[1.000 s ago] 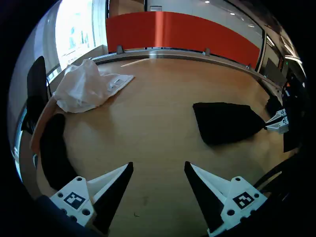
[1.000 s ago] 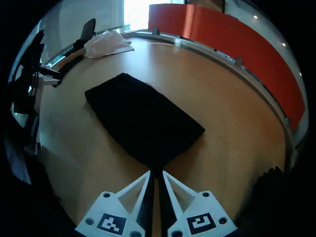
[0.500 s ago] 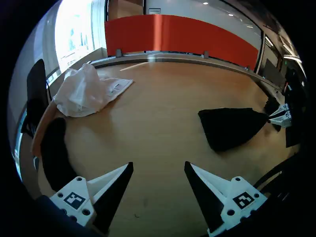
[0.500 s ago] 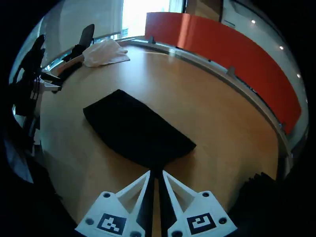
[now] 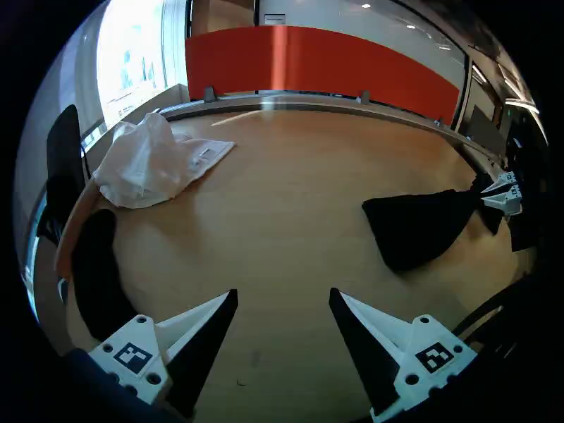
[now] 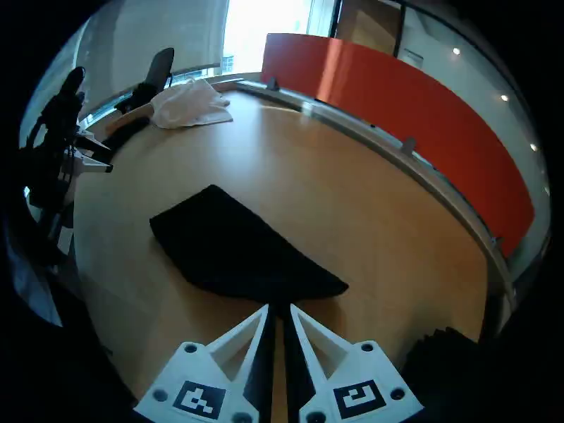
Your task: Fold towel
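The black towel (image 6: 233, 247) lies on the wooden table (image 6: 352, 176), one corner lifted.

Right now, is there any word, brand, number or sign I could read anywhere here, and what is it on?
No text here can be read.
left gripper: black-and-white square markers, patterns rather than letters.
right gripper: likewise.
white sheet on the table: a small printed patch, too blurred to read.
black towel: no print visible.

Towel (image 6: 240, 250) on table (image 6: 352, 197); cloth heap (image 6: 189, 104) far behind
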